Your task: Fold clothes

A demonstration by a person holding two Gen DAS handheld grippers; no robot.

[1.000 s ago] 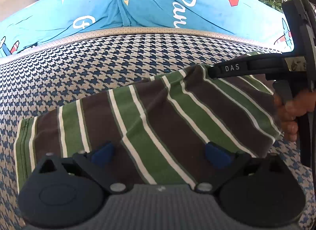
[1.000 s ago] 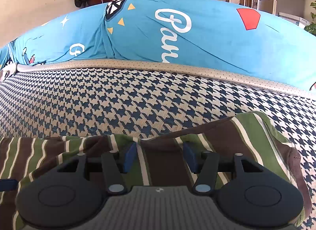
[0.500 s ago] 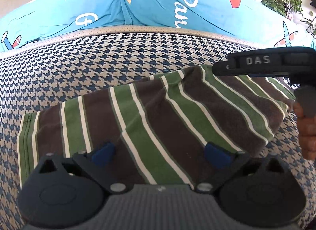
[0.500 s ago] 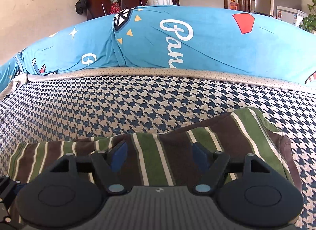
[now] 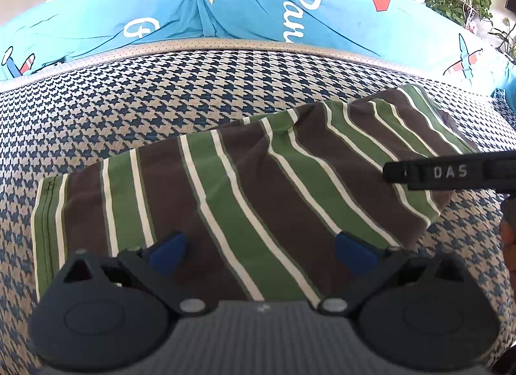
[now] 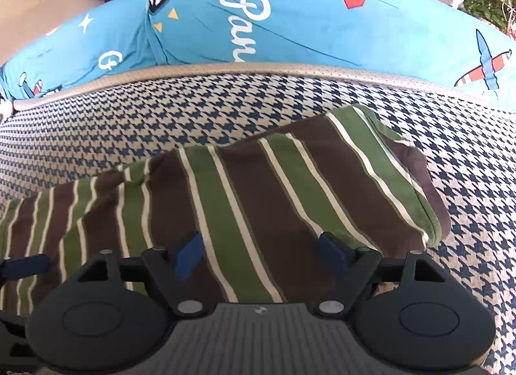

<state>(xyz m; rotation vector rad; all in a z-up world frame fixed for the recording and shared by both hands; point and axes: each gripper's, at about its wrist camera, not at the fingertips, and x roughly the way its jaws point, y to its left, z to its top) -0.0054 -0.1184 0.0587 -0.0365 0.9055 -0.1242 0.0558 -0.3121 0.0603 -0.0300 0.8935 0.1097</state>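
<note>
Blue pads first: my left gripper (image 5: 259, 254) has its fingers spread wide, hovering at the near edge of the striped garment (image 5: 245, 201) with nothing pinched. My right gripper (image 6: 259, 252) is likewise parted; its fingers have just been opening, and the cloth lies under the gap, not pressed by either pad. I judge that a fold has just been let go, which would explain why both tools sit low and loose over the fabric. Brown, green and white stripes run across a long folded bundle that lies slantwise on the houndstooth cushion (image 5: 180, 97). Its left end is flat, with a stitched hem. Its right end is rounded and bulky, with a brown under-layer peeking out, so the stack looks uneven there. From the left wrist view the right tool's black arm crosses above that bulky end. Beyond the garment, bare houndstooth, then pale piping, then the blue printed cover (image 6: 306, 26) behind.
</note>
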